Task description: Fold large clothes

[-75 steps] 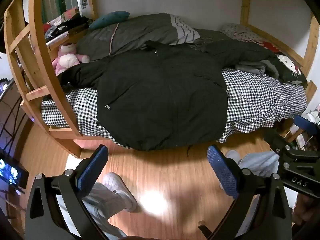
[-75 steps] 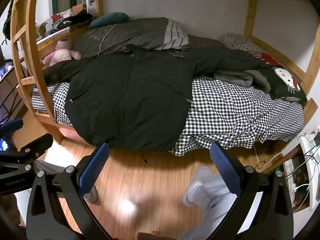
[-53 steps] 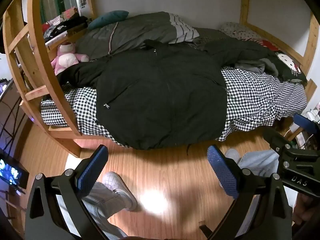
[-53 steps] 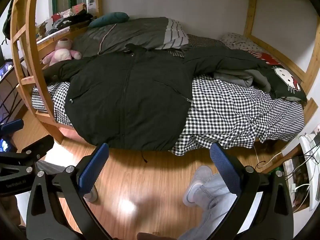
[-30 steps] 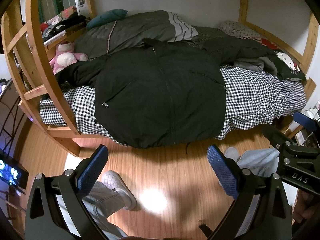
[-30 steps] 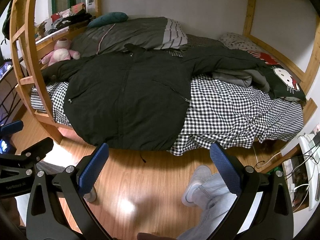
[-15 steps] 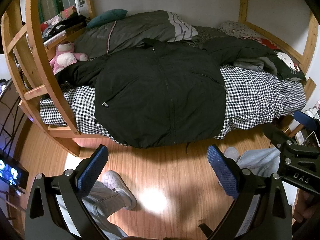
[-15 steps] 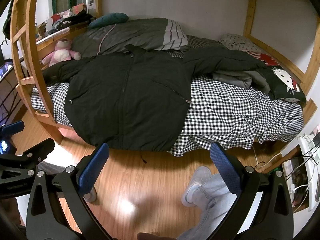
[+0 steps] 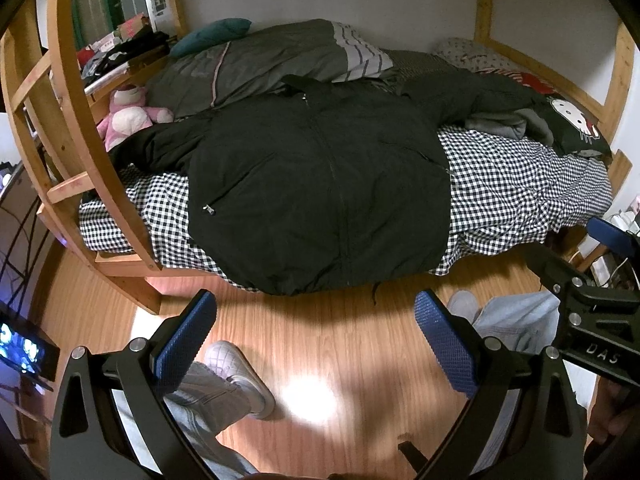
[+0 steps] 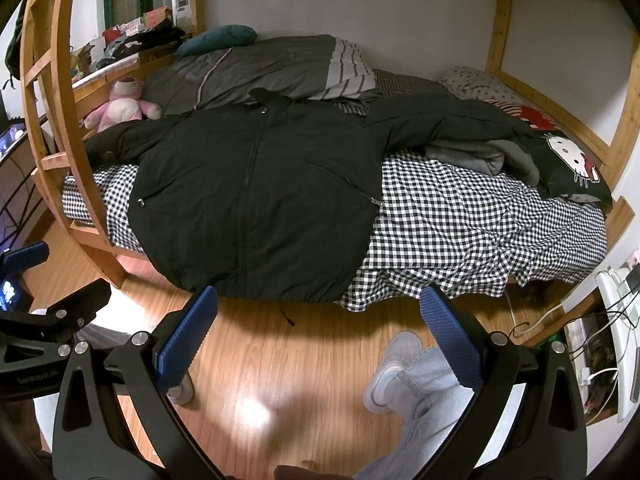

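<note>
A large black zip-up jacket (image 9: 320,184) (image 10: 256,196) lies spread front-up on the checkered bed (image 9: 520,196) (image 10: 460,220), sleeves out to both sides and hem hanging over the near edge. My left gripper (image 9: 316,332) hovers open above the wooden floor, well short of the hem, with nothing between its blue pads. My right gripper (image 10: 318,326) is also open and empty, in front of the hem's right part. Each gripper shows at the edge of the other's view.
A wooden ladder (image 9: 76,128) stands at the bed's left end beside a pink plush toy (image 9: 124,110). A grey duvet (image 10: 260,68), a grey folded garment (image 10: 476,156) and a cat-print pillow (image 10: 568,164) lie on the bed. A person's legs and shoes (image 10: 396,368) are on the floor.
Both views have drifted only slightly; the jacket lies as before and both grippers stay open over the floor.
</note>
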`<state>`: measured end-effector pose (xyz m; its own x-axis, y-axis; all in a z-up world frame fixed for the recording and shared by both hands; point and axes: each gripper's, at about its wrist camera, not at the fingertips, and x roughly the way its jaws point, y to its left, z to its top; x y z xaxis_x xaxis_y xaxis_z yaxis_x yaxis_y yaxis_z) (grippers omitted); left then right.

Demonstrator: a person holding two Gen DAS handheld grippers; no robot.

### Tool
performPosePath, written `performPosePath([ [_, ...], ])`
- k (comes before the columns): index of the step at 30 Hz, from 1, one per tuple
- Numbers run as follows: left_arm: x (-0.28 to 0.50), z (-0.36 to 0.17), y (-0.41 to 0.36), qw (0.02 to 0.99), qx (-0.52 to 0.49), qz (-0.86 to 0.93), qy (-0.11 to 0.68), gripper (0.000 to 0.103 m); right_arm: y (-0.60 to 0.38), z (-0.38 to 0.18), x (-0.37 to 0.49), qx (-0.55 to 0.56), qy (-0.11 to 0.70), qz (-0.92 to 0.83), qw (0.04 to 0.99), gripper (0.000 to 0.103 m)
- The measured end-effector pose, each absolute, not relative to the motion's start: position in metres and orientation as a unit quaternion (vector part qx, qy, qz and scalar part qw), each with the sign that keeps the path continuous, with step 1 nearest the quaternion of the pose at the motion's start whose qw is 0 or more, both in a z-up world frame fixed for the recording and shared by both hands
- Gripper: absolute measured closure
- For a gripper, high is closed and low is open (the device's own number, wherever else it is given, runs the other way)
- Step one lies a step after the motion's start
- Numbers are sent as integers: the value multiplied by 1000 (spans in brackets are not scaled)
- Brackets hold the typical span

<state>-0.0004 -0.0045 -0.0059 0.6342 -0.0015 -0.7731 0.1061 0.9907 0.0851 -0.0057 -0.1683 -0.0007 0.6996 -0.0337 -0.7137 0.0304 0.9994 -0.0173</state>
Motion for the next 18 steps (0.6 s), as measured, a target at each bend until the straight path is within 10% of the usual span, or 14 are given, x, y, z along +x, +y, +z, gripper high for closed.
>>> performPosePath([
  [18,-1,-9,-7,900,67,-32,430,5,-168,-3,-5,0,390,-16,921,3],
])
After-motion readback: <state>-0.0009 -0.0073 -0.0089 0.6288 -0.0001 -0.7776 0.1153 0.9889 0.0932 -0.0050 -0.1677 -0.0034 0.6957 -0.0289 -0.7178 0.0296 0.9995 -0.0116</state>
